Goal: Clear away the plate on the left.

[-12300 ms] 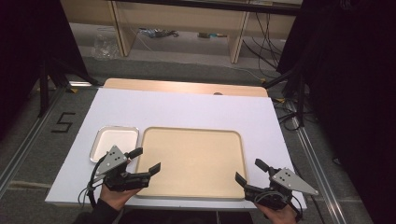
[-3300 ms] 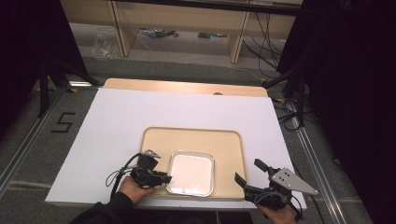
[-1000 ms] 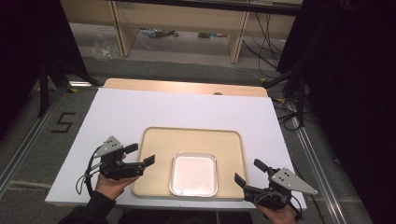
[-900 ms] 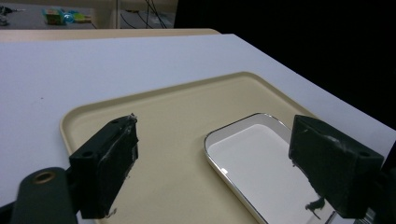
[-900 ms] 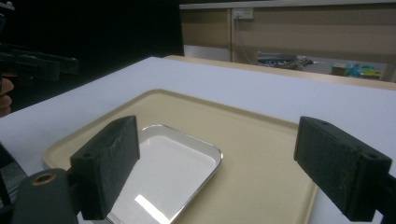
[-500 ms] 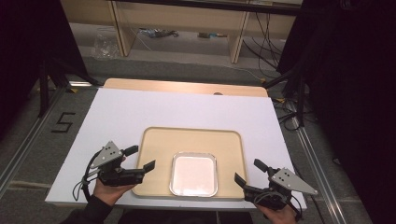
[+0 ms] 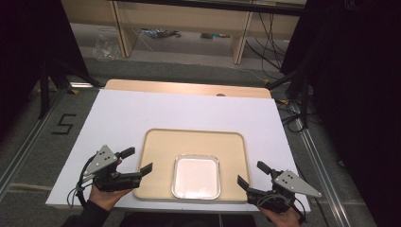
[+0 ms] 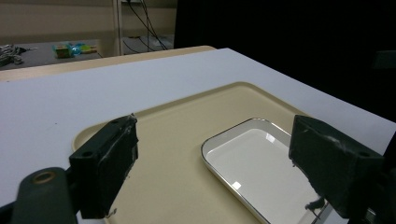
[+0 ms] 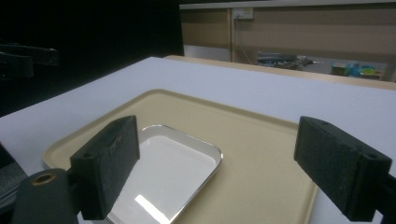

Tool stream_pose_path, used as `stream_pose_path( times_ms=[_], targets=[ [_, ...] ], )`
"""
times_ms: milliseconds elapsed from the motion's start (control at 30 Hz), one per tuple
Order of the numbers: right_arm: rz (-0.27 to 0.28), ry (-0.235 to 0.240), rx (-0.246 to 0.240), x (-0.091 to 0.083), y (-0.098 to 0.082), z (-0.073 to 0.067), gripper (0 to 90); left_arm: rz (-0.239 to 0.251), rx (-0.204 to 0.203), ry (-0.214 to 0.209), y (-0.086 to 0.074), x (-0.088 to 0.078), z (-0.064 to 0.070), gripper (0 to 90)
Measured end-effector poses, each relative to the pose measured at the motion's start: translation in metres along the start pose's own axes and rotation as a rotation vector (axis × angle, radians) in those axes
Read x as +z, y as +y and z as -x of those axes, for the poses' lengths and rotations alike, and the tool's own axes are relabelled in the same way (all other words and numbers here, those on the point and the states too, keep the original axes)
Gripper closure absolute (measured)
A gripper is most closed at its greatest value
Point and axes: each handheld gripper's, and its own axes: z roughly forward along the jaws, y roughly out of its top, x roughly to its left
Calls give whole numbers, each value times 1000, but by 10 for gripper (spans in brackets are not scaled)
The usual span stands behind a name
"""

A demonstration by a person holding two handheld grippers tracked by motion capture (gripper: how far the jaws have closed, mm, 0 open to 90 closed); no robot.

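From the high view, a beige tray (image 7: 194, 163) is seen on the white table (image 7: 179, 111), and a small white dish (image 7: 196, 176) with a metal rim lies inside it, near the front edge. The left tool (image 7: 138, 161) is held released just beside the tray's left edge, grasping nothing. The right tool (image 7: 248, 176) is also spread and empty, at the tray's right front corner.

In the left gripper view, the dish (image 8: 261, 163) is seen between the wide jaws, lying flat in the tray (image 8: 187, 126); nothing is touched.

In the right gripper view, the dish (image 9: 163, 172) and the tray (image 9: 261, 154) appear beyond the open jaws.

The placing step seems finished. If the dish is to be taken again, its thin rim should be approached low and level, because the dish is shallow and may slide.

Compared with 12.3 seconds ago, the dish has been moved from the table at the left into the tray. Since 3.3 seconds ago, the left tool has been drawn back from the dish, while the right tool is almost unchanged.
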Motion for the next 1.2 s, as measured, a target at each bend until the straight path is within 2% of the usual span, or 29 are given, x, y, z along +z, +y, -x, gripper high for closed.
stream_pose_path(
  times_ms=[67,100,133,167,233,300,333,600,633,733,767,833,933,967,1200],
  targets=[
    [3,5,9,0,0,-1,151,4,3,-2,0,-1,0,153],
    [-8,19,49,0,0,-3,151,4,3,5,0,-2,0,154],
    [-8,19,49,0,0,-3,151,5,5,5,-1,-3,0,154],
    [-2,3,6,0,0,0,151,10,4,7,-1,-5,0,154],
    [1,9,16,0,0,-1,151,14,9,5,-1,-7,0,154],
    [0,2,1,0,0,0,151,17,7,9,-2,-8,1,154],
    [2,8,14,0,0,-1,151,16,11,9,-3,-8,2,155],
    [-6,5,12,0,0,-1,151,-1,30,-3,-7,-9,9,154],
    [-2,3,8,0,0,-1,151,-15,48,-4,-7,-11,9,154],
    [-1,0,5,0,0,-1,151,-16,50,-9,-8,-14,10,154],
    [-4,6,13,0,0,-1,151,-8,34,-3,-9,-14,11,154],
    [-1,0,5,0,0,-1,151,-20,54,-2,-10,-18,11,154],
    [-4,5,13,0,0,-1,151,-17,38,4,-11,-19,12,154],
    [-1,2,7,0,0,-1,151,-21,54,-1,-11,-21,11,154],
    [-5,10,13,0,0,-1,151,-44,59,-2,-14,-22,13,155]
  ],
)
